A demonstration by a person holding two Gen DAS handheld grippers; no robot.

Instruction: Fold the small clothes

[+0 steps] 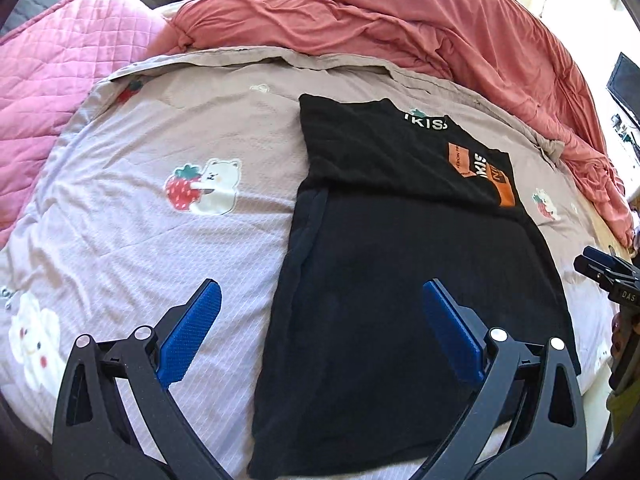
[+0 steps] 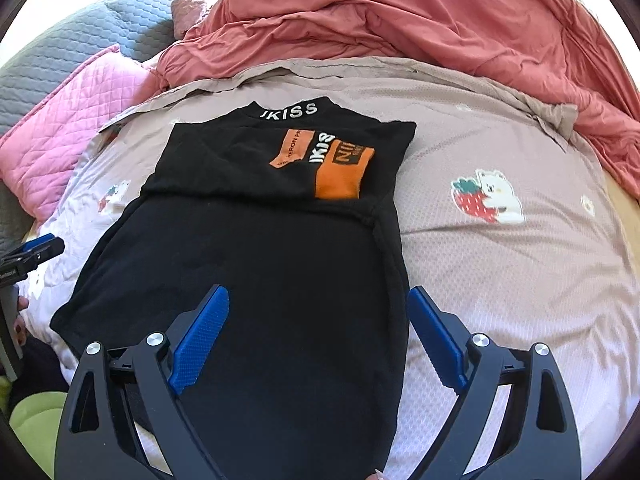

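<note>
A black T-shirt [image 1: 400,280] lies flat on the bed, sleeves folded in over the chest, with white lettering at the collar and an orange print. It also shows in the right wrist view [image 2: 260,260]. My left gripper [image 1: 320,292] is open and empty above the shirt's near left edge, one blue finger over the bedspread, the other over the shirt. My right gripper [image 2: 318,300] is open and empty above the shirt's near right edge. The right gripper also shows at the right edge of the left wrist view [image 1: 608,276], and the left gripper at the left edge of the right wrist view [image 2: 32,252].
The shirt lies on a mauve bedspread [image 1: 160,240] with strawberry-and-bear prints. A bunched red-orange duvet [image 1: 400,16] lies behind. A pink quilted pillow [image 1: 60,60] and a grey quilted pillow [image 2: 80,40] are at the far left. A dark screen [image 1: 624,84] is at the right.
</note>
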